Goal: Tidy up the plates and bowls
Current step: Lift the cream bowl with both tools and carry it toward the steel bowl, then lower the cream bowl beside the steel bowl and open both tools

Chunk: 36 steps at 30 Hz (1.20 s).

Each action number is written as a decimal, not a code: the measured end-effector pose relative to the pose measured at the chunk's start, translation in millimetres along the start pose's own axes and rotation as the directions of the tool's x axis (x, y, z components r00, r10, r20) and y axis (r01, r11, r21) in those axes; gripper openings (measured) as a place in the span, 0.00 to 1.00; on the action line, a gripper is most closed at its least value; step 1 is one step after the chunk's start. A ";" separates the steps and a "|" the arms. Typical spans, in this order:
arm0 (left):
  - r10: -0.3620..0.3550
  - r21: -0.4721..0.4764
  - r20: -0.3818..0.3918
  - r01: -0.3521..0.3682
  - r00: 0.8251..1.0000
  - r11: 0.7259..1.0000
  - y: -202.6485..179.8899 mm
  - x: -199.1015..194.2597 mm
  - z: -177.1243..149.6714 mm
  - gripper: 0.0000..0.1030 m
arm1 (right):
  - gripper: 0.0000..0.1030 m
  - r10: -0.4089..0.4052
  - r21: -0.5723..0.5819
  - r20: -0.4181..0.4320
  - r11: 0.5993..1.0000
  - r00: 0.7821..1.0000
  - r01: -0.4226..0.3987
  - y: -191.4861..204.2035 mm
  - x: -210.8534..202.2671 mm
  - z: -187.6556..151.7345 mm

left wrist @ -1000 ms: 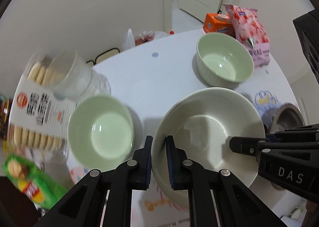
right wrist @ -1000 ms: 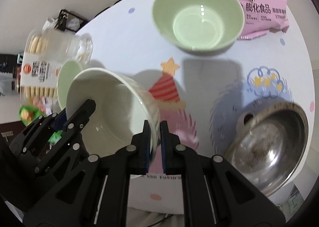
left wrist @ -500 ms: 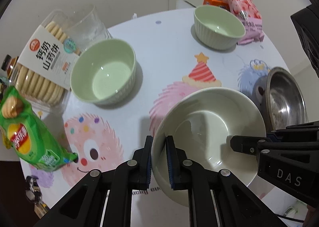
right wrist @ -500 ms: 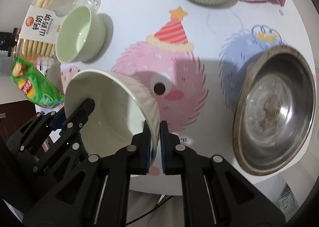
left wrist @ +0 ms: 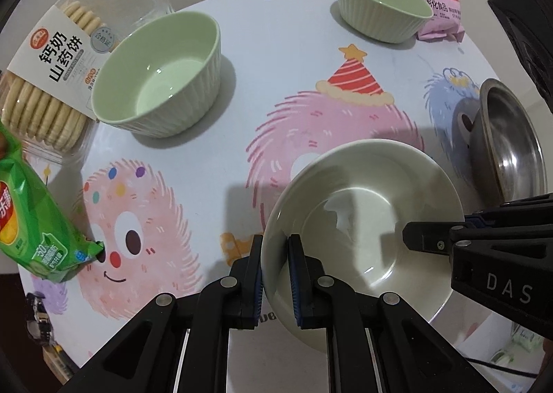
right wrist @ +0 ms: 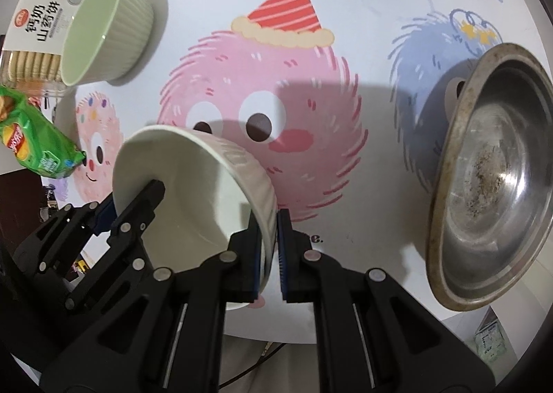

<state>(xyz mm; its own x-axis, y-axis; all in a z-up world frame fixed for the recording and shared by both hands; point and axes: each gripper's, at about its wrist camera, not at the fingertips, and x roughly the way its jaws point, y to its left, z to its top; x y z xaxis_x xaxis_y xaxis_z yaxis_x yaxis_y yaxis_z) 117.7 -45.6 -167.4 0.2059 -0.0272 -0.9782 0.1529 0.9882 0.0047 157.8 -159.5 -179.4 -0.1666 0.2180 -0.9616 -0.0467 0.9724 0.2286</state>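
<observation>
Round white surface (left wrist: 293, 30) w/ cartoon monster print carries a dented stainless-steel basin (right wrist: 490, 179) at its right edge and two pale green ribbed ceramic bowls, one near the biscuit pack (left wrist: 159, 72), one far by the pink snack bag (left wrist: 380, 9). Large cream ribbed ceramic bowl (left wrist: 363, 220) sits tilted above the surface's near edge, beside the basin. Left hand-held gripper (left wrist: 275, 275) is clamped nearly closed on its left rim, right hand-held gripper (right wrist: 267, 255) likewise on the opposite rim.

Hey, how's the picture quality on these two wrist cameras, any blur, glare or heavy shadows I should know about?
Left wrist view: sharp, strong fisheye bending at the dark corners; a gripper shadow falls inside the white bowl, with small glints. Right wrist view: also sharp, a broad shadow lies across the table, and glare streaks the steel bowl.
</observation>
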 end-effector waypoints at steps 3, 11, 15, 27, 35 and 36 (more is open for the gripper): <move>0.010 0.001 0.000 -0.010 1.000 1.000 -3.1 1.7 1.7 0.12 | 0.09 -0.013 -0.008 0.008 1.000 1.000 0.013 2.2 1.2 -0.5; 0.028 -0.019 -0.004 -0.028 1.000 0.999 -6.3 1.8 0.0 0.13 | 0.11 0.004 0.006 0.027 1.000 1.000 -0.004 1.7 2.8 0.5; 0.052 -0.029 -0.002 -0.052 0.999 0.998 -5.6 -2.9 1.7 0.47 | 0.36 0.061 0.036 0.050 0.997 0.997 -0.063 -6.6 -7.2 -0.1; 0.084 -0.110 0.099 -0.073 0.992 0.991 12.8 -62.3 1.6 0.76 | 0.81 0.075 0.063 0.228 0.994 0.971 -0.092 -23.6 -72.8 -18.0; 0.090 -0.207 0.173 -0.053 0.981 0.977 42.7 -108.4 17.6 0.76 | 0.81 0.150 0.107 0.306 0.976 0.940 -0.191 -33.6 -111.0 -14.9; 0.088 -0.214 0.177 -0.049 0.980 0.976 45.2 -111.6 19.3 0.76 | 0.81 0.152 0.108 0.314 0.975 0.937 -0.195 -30.9 -112.4 -14.1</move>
<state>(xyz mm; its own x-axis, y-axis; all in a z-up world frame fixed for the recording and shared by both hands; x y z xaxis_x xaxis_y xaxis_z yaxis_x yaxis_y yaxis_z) 120.3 -0.8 -54.0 0.3864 0.0334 -0.9217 -0.0674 0.9977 0.0080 164.1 -215.3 -76.2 0.1461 0.3786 -0.9139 0.0930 0.9145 0.3937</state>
